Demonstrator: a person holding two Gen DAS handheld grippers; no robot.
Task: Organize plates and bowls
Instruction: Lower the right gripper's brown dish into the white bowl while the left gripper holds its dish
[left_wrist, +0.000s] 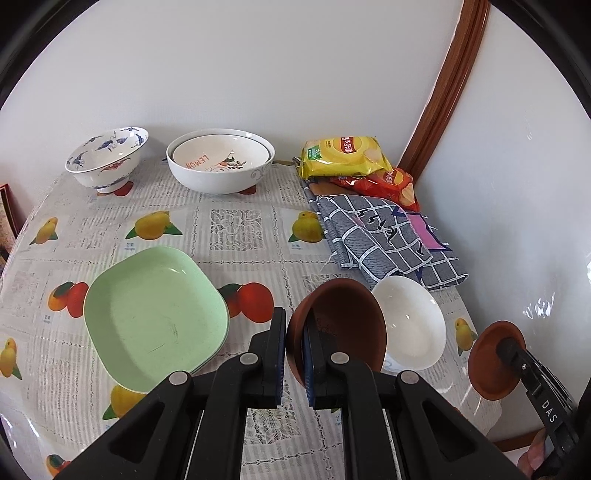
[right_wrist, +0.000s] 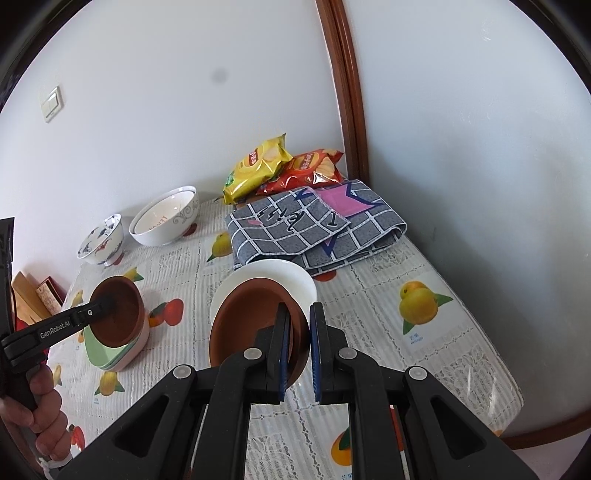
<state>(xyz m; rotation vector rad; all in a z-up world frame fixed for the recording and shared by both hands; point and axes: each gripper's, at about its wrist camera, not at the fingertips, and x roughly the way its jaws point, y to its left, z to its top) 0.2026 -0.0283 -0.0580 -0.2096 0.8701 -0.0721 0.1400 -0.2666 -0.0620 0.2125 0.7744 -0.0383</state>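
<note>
Gripping a brown bowl (left_wrist: 338, 325) by its rim in the left hand-held gripper (left_wrist: 294, 354), raised and tilted, just left of the white bowl (left_wrist: 412, 328). Clamping a second brown bowl (right_wrist: 255, 321) in the right hand-held gripper (right_wrist: 297, 347), directly before that white bowl (right_wrist: 273, 275). Judging the right nearer, so nesting forward and down. Leaving the green plates (left_wrist: 155, 314) farther left on the surface (left_wrist: 258, 251).

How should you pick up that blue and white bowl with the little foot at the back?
Probably by its rim. The blue-and-white footed bowl stands upright on a narrow foot, and its wall flares out wide, too broad to span. Slip one finger inside and one outside the thin rim, coming from above on the near side, since the wall is behind it and the big white bowl stands close on its right.
</note>
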